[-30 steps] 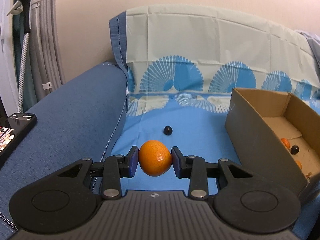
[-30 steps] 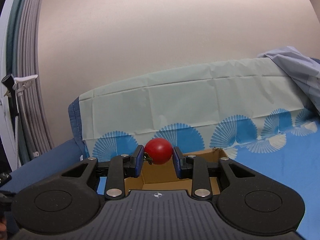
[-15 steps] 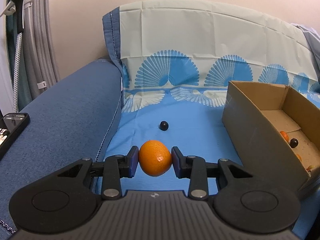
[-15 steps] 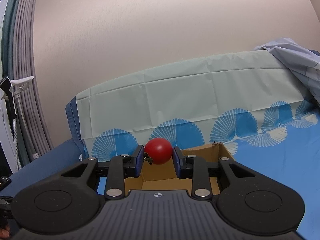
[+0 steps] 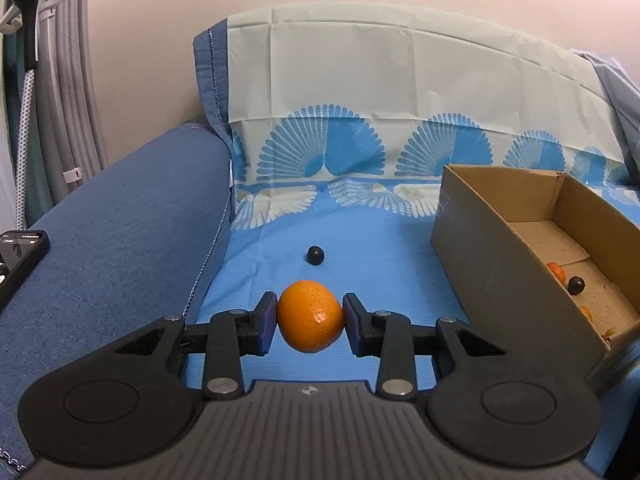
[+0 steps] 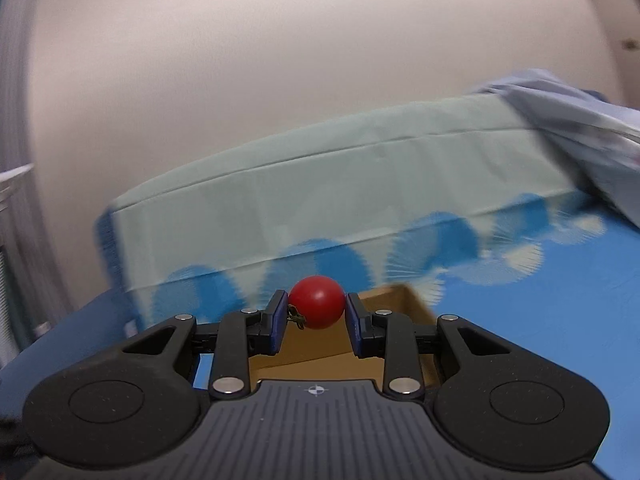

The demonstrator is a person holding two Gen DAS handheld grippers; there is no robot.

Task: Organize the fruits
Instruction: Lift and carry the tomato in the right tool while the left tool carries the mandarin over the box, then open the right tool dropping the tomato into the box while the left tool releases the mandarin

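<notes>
My left gripper is shut on an orange mandarin, held above the blue patterned sheet. A small dark round fruit lies on the sheet just beyond it. To the right stands an open cardboard box holding small orange fruits and a dark one. In the right wrist view my right gripper is shut on a red tomato with a dried stem, held over the same cardboard box.
A blue sofa armrest runs along the left, with a phone lying on it. A pale sheet covers the backrest. Crumpled grey-blue cloth sits at the upper right. Grey curtains hang at far left.
The left wrist view shifted slightly, with the box and dark fruit now sitting a little higher. The right wrist view has turned and blurred. Both grips are unchanged.
</notes>
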